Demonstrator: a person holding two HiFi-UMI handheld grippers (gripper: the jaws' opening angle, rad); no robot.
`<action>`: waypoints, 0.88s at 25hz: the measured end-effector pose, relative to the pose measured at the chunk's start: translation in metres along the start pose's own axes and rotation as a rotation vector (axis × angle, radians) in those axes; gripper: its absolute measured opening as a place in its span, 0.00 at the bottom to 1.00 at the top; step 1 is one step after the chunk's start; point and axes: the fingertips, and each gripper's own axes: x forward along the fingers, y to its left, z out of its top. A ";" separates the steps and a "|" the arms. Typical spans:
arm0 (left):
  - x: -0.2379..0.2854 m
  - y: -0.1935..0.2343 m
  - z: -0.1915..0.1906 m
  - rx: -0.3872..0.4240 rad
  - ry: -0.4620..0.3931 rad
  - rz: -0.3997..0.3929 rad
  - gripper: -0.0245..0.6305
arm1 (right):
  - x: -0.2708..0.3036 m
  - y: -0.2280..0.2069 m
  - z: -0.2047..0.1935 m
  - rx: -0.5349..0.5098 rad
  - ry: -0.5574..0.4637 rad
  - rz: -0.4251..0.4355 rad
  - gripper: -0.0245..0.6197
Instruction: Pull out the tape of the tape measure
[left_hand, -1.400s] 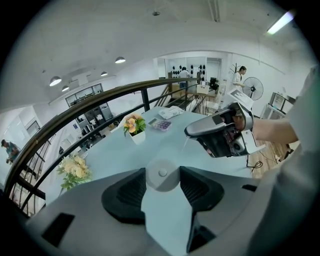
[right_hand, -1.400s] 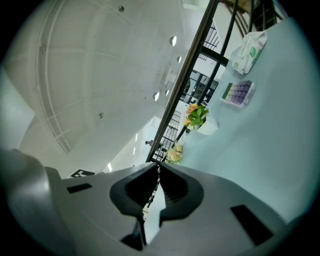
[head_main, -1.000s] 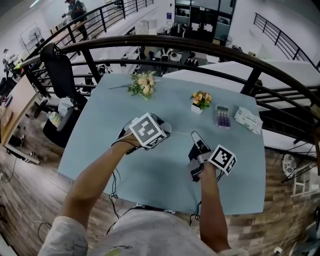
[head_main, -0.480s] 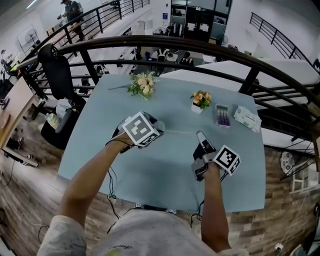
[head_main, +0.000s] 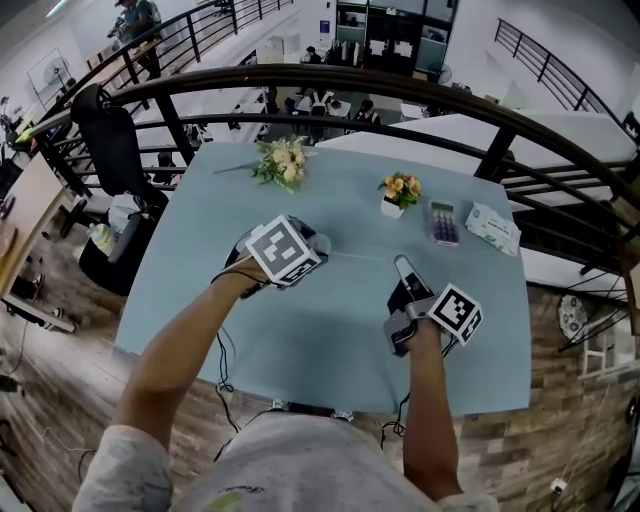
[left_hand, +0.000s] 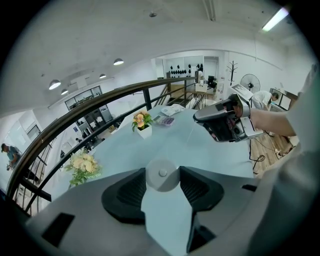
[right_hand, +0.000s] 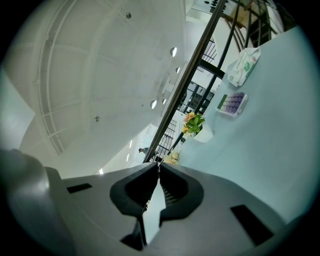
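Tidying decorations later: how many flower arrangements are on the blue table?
2. A pale bouquet lies near the table's far edge, left of centre; a small white pot of orange flowers stands to its right, beside the calculator. None seems hidden.

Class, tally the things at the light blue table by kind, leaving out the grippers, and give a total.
Flowers: 2 (bouquet, potted bunch)
Calculator: 1
Tissue pack: 1
Tape measure: 1
Total: 5

Grey grippers (left_hand: 162, 175), black pads (left_hand: 125, 192), b&w marker cubes (head_main: 283, 250).
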 end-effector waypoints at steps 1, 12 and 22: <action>0.000 0.000 0.000 0.002 -0.001 0.000 0.36 | 0.000 0.000 0.000 0.000 -0.001 -0.001 0.07; -0.002 -0.001 -0.004 0.005 0.004 0.000 0.36 | -0.002 -0.001 -0.004 -0.014 0.008 -0.018 0.07; -0.008 0.015 -0.022 0.009 0.038 0.039 0.36 | -0.011 -0.012 0.011 -0.002 -0.055 -0.056 0.07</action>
